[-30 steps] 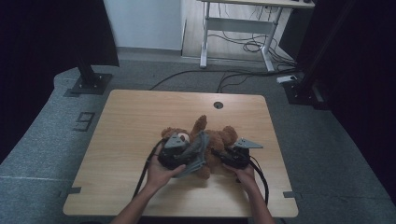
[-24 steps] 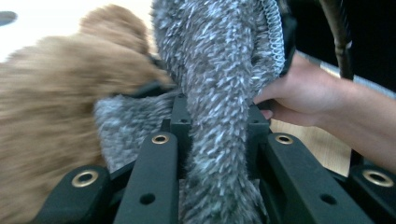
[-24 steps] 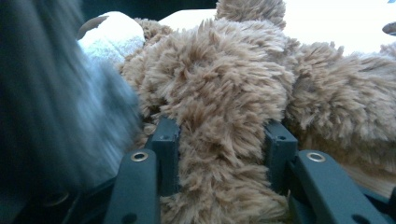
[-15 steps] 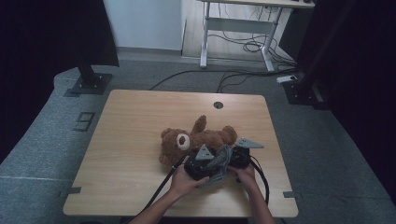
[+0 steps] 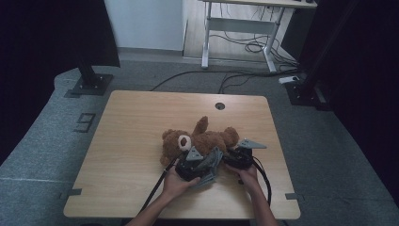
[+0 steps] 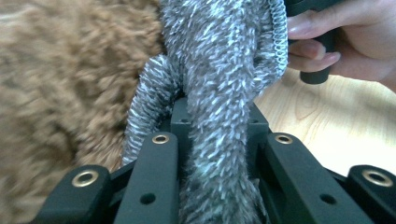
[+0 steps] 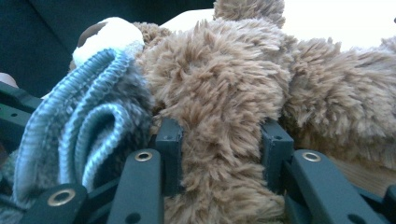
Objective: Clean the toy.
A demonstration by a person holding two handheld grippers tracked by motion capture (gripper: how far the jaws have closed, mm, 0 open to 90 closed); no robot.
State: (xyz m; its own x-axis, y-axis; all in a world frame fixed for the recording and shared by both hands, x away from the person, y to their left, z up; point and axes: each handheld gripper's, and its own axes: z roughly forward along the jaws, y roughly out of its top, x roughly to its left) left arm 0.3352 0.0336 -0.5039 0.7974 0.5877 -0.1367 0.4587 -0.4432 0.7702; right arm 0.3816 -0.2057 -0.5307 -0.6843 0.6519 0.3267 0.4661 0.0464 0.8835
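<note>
Dim room, grey carpet, pale wooden table (image 5: 141, 141) with a white desk frame (image 5: 235, 28) behind. Brown teddy bear (image 5: 207, 139) lies near the front edge, long axis across the table, head to the left. Left gripper (image 5: 207, 162) jaws clamped on a grey fuzzy garment (image 6: 219, 70) touching the bear; right gripper (image 5: 230, 157) jaws, just closing, squeeze a bear limb.

Teddy bear (image 5: 202, 140) on wooden table (image 5: 136, 127)

The high view looks forward and down from above the person's side onto the whole worktop (image 5: 141, 122). The left gripper view sits very close, looking along its tongs (image 6: 215, 140) at grey fabric (image 6: 219, 70). The right gripper view sits equally close, facing the teddy bear (image 7: 219, 93). All three views share the bear and the fabric.
</note>
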